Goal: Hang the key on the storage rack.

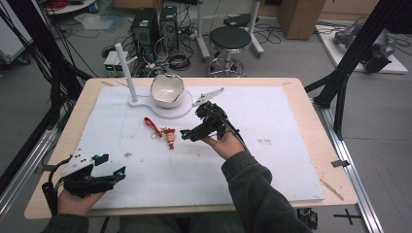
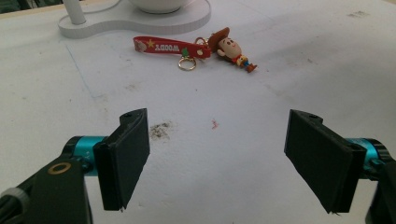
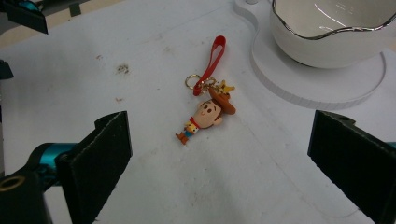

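Keychain (image 3: 205, 109) with cowboy figure lies flat just ahead of the right gripper (image 1: 194, 130), jaws apart; left gripper (image 1: 111, 165), jaws apart, sits well back.

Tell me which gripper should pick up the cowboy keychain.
Right. The right gripper hangs open right beside the cowboy keychain, whose figure lies between its jaws in the right gripper view. The left gripper sits back near the table's front edge.

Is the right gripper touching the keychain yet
Apart. The right gripper view shows the keychain lying on the mat ahead of the open right gripper, bare white mat between it and both jaws.
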The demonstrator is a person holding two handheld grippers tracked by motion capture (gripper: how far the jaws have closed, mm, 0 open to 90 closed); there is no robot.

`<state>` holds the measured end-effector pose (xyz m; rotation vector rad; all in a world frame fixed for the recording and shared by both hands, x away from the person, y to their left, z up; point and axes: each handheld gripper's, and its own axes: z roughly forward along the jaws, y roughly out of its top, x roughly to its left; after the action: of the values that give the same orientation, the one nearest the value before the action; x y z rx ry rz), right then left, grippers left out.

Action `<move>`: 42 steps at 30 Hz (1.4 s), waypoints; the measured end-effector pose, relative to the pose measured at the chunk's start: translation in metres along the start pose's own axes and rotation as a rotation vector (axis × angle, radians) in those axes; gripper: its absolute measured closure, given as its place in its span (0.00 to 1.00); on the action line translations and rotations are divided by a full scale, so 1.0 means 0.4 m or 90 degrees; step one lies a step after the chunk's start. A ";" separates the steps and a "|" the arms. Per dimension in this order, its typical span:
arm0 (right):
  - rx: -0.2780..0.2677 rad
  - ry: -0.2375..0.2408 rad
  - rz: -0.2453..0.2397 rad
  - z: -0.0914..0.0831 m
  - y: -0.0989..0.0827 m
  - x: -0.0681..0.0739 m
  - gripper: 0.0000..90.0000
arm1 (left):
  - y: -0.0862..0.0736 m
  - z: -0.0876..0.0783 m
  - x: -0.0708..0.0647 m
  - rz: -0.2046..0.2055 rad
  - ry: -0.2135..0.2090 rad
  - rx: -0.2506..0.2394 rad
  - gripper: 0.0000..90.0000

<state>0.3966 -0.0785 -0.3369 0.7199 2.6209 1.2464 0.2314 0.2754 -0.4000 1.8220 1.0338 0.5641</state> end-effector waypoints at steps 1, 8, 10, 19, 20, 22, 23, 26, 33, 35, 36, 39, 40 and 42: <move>-0.001 -0.002 0.001 0.002 0.004 -0.001 0.06 | 0.000 0.000 0.000 0.000 0.000 0.000 0.25; 0.002 0.003 0.003 0.012 0.035 -0.002 0.06 | 0.000 0.000 0.001 -0.001 -0.001 0.000 0.25; 0.001 0.005 0.004 0.013 0.038 0.000 0.06 | 0.000 -0.001 0.001 0.000 -0.001 -0.001 0.25; 0.007 0.008 -0.006 0.026 0.080 0.007 0.06 | -0.001 -0.005 0.003 0.000 -0.001 -0.004 0.25; 0.001 0.009 -0.009 0.028 0.085 0.008 0.06 | -0.001 -0.005 0.003 0.000 0.000 -0.004 0.25; 0.003 0.012 -0.006 0.031 0.093 0.011 0.06 | -0.001 -0.005 0.003 -0.001 0.001 -0.004 0.25; 0.007 0.012 -0.007 0.033 0.097 0.013 0.06 | -0.001 -0.005 0.003 -0.001 0.001 -0.003 0.25; 0.013 0.011 -0.016 0.041 0.112 0.016 0.06 | -0.001 -0.005 0.004 0.002 -0.002 -0.003 0.25; 0.018 0.011 -0.017 0.058 0.147 0.020 0.06 | -0.002 -0.005 0.003 0.000 -0.002 -0.003 0.25; 0.015 0.012 -0.017 0.065 0.155 0.021 0.06 | -0.001 -0.005 0.004 0.001 0.000 -0.003 0.25; 0.016 0.012 -0.016 0.068 0.159 0.021 0.06 | -0.001 -0.005 0.005 0.001 0.000 -0.003 0.25; 0.016 0.015 -0.013 0.080 0.173 0.022 0.06 | -0.002 -0.005 0.005 0.000 0.000 -0.003 0.25; 0.014 0.016 -0.013 0.084 0.176 0.021 0.06 | -0.002 -0.005 0.005 -0.001 0.001 -0.002 0.25; 0.018 0.012 -0.015 0.093 0.181 0.021 0.06 | -0.002 -0.005 0.006 -0.002 0.001 -0.003 0.25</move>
<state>0.4276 -0.0096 -0.3050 0.6830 2.6589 1.2180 0.2308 0.2785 -0.4000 1.8157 1.0359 0.5658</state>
